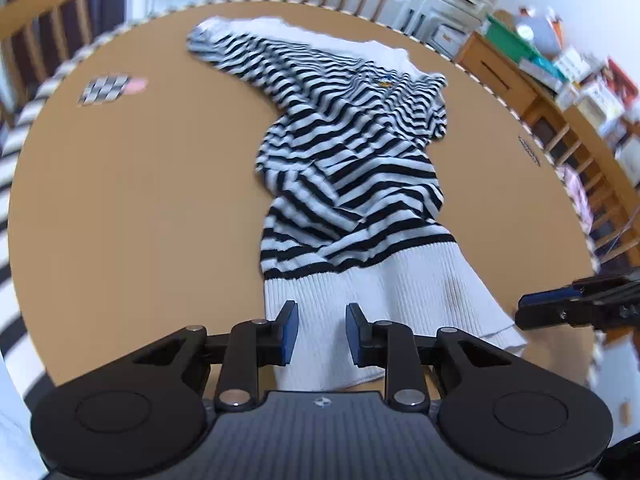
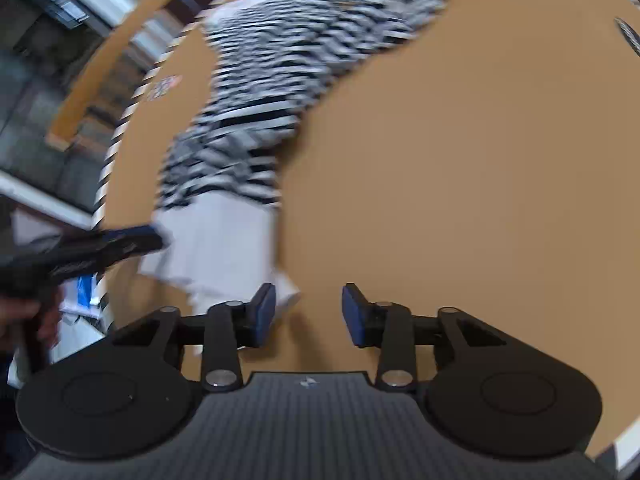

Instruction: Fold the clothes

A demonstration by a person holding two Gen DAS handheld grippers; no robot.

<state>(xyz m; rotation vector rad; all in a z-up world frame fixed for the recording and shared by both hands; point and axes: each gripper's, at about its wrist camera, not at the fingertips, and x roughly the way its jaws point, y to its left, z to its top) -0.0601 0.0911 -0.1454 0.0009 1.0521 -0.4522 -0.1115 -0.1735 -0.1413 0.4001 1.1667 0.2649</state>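
A black-and-white striped sweater [image 1: 344, 152] with a white ribbed hem [image 1: 384, 304] lies crumpled on the round brown table [image 1: 140, 200]. My left gripper [image 1: 322, 334] is open, just above the hem's near edge, empty. My right gripper [image 2: 308, 314] is open and empty, over the table beside the hem's corner [image 2: 224, 240]; the sweater [image 2: 280, 80] is blurred in this view. The right gripper also shows at the right edge of the left wrist view [image 1: 576, 304]; the left gripper shows at the left of the right wrist view [image 2: 100, 248].
A checkered marker [image 1: 106, 88] lies on the table at the far left. Wooden chairs [image 1: 580, 168] and shelves with boxes [image 1: 540, 52] ring the table's far and right sides. A striped rug [image 1: 12, 184] lies on the left.
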